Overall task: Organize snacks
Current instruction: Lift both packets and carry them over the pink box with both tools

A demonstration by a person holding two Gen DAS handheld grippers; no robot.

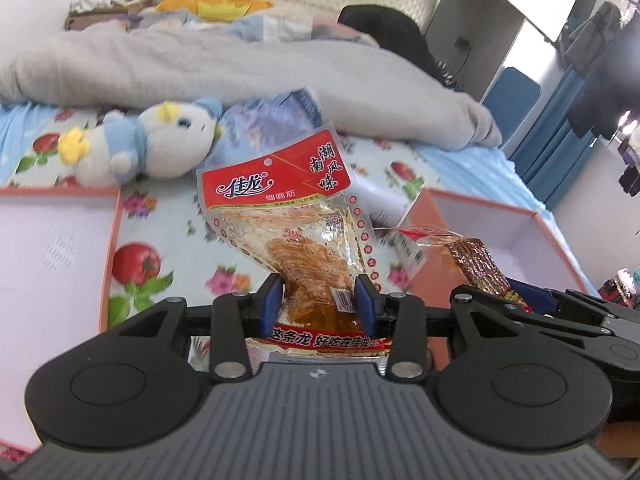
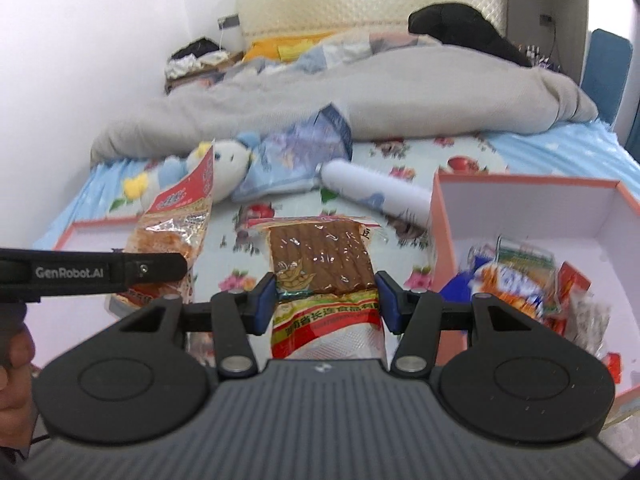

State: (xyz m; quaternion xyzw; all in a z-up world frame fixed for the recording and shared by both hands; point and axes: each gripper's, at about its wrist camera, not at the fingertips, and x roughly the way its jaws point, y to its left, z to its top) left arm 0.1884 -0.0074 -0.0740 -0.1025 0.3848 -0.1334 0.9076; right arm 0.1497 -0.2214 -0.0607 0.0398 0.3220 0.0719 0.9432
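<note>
Snacks partly sorted: several packets (image 2: 520,280) already lie in the right-hand box (image 2: 520,188). Left tongs (image 1: 320,300) grip a red-topped spicy strip packet (image 1: 296,216); right tongs (image 2: 326,296) grip a brown tofu packet (image 2: 320,260), both just left of that box, above the bed (image 2: 400,156). Box beyond them (image 1: 60,260) looks empty; both packets remain unplaced.

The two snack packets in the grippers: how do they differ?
The left gripper holds a red-topped packet of orange spicy strips; the right gripper holds a clear packet with a dark brown slab. The red-topped packet stands crumpled and tilted; the clear packet lies flatter. Both are held off the bed, clamped near their lower ends.
</note>
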